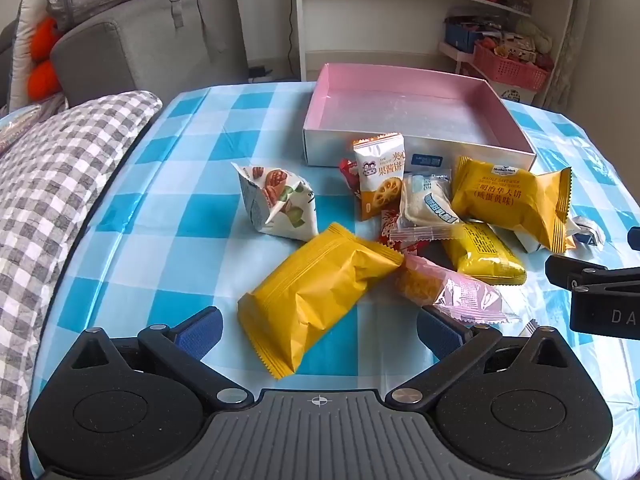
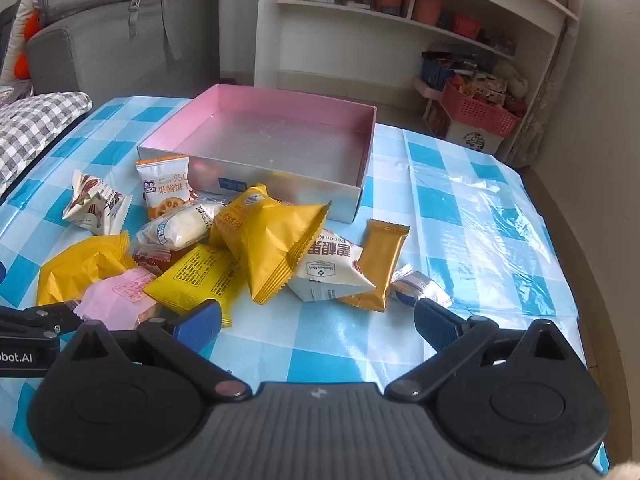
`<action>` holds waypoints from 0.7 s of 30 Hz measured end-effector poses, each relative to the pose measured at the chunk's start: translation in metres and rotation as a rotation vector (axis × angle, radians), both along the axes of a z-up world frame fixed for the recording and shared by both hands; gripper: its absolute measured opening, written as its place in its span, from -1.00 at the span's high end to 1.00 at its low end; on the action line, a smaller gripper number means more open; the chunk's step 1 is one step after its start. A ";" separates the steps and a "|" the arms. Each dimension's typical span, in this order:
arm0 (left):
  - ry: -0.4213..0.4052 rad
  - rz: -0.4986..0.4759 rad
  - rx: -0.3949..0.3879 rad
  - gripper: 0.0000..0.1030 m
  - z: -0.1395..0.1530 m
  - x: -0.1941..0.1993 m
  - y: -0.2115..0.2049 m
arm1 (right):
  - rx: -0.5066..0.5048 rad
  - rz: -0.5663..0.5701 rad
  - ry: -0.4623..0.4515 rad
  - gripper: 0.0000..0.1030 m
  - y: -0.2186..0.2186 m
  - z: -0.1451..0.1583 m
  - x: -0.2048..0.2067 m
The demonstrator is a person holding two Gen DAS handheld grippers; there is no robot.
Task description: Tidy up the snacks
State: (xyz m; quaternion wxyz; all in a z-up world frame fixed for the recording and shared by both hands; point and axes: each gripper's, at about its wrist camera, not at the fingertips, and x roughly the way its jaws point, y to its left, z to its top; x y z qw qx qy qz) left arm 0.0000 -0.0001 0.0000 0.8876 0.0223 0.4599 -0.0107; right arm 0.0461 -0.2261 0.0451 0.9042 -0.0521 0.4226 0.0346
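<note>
An empty box with pink inner walls stands on the blue checked table. In front of it lies a pile of wrapped snacks: yellow packets, an orange-and-white biscuit packet, a nut-print pouch, a clear-wrapped white cake, a pink packet and a gold bar. My left gripper is open, its fingers either side of the near yellow packet. My right gripper is open and empty, just before the pile.
A grey checked cushion lies at the table's left edge. A grey sofa and a white shelf unit with red baskets stand behind the table. The right gripper's body shows at the right of the left wrist view.
</note>
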 end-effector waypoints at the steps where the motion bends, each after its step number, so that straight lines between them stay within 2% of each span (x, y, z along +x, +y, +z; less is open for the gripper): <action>1: 0.001 0.000 -0.001 -1.00 0.000 0.000 0.000 | 0.006 0.000 0.000 -1.00 -0.001 0.001 0.000; 6: 0.000 0.004 -0.010 -1.00 0.001 0.003 0.003 | 0.000 -0.010 0.000 -1.00 -0.004 0.004 -0.002; 13: -0.010 -0.002 0.007 -1.00 -0.004 -0.001 -0.004 | -0.002 -0.016 0.008 -1.00 0.017 -0.002 -0.002; 15: -0.012 -0.002 0.007 -1.00 -0.004 0.000 -0.004 | 0.019 0.006 0.009 -0.99 0.002 -0.001 -0.001; 21: -0.006 -0.017 0.018 -1.00 -0.003 -0.001 -0.003 | 0.018 0.007 0.009 -0.99 0.003 -0.001 -0.002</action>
